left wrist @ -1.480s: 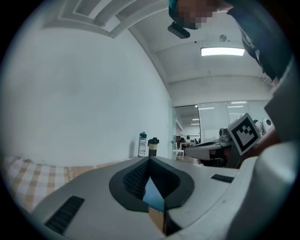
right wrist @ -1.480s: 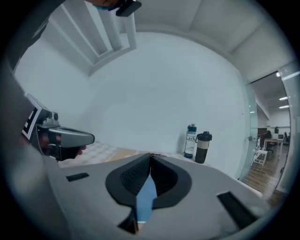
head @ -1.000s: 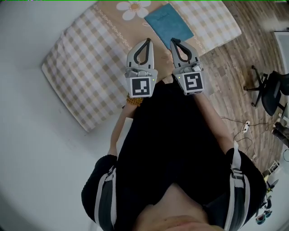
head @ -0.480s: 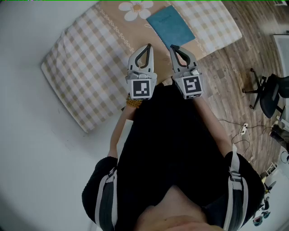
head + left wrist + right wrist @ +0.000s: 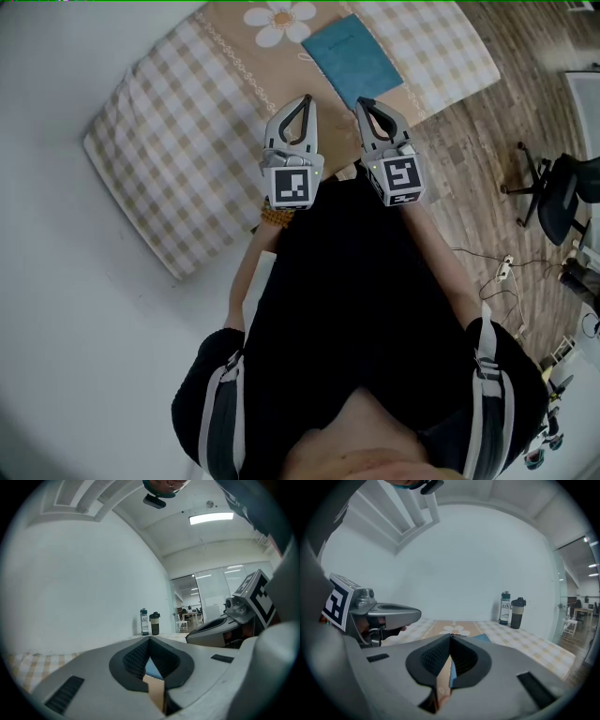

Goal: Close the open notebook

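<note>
Left gripper [image 5: 305, 97] and right gripper [image 5: 362, 101] drawn back toward the person since earlier — both jaws pressed together, empty, blue notebook [image 5: 354, 54] closed on checked cloth [image 5: 169, 141].

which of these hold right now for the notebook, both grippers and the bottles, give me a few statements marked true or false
1. The notebook lies flat on the checked cloth with its blue cover up. True.
2. The left gripper is shut on the notebook. False: its fingers are together on nothing, apart from the notebook.
3. The right gripper is shut and empty. True.
4. The dark bottle lies on its side. False: it stands upright next to another bottle by the wall.
5. An office chair stands on the wood floor beside the table. True.
</note>
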Available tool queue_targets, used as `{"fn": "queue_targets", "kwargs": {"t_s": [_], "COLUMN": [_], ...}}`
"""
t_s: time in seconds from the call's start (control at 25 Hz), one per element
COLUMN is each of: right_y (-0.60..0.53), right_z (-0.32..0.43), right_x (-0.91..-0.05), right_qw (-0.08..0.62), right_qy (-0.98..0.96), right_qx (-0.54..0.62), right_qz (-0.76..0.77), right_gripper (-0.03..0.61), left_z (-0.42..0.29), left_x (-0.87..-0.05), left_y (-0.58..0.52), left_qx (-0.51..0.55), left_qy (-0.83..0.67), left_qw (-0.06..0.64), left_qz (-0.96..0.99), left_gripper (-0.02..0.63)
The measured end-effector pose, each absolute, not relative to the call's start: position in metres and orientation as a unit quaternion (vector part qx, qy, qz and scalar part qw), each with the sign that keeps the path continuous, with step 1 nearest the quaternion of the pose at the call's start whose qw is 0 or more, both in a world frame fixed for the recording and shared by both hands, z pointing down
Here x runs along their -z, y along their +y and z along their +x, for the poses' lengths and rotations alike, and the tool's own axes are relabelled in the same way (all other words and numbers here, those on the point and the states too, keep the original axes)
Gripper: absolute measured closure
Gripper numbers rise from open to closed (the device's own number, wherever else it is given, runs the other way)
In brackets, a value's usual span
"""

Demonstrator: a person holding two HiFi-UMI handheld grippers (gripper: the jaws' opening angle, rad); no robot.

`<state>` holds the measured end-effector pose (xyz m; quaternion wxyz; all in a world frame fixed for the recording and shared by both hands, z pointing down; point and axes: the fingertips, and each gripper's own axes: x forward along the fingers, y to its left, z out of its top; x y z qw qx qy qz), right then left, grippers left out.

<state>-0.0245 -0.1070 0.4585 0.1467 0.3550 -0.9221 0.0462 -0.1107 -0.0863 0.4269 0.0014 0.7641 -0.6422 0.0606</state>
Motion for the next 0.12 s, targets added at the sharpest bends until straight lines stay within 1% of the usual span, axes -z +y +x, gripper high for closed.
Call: {"fn": "queue_targets", "kwargs": {"t_s": [0.12], "right_y": [-0.1093], "right_z": [-0.0224], "right_x": [-0.4618], "right_qw": [0.148], "right_qy": [-0.921], "right_qx": [-0.06], "right_qz": [0.356], "right_gripper": [0.574], "left_z": [-0.1111], "left_x": [-0.4278], "left_y": [-0.0876], "left_qx": [-0.063], "left_qy": [-0.643], "left_qw": [0.003], "left_qz": [0.764], "left_gripper": [0.601]}}
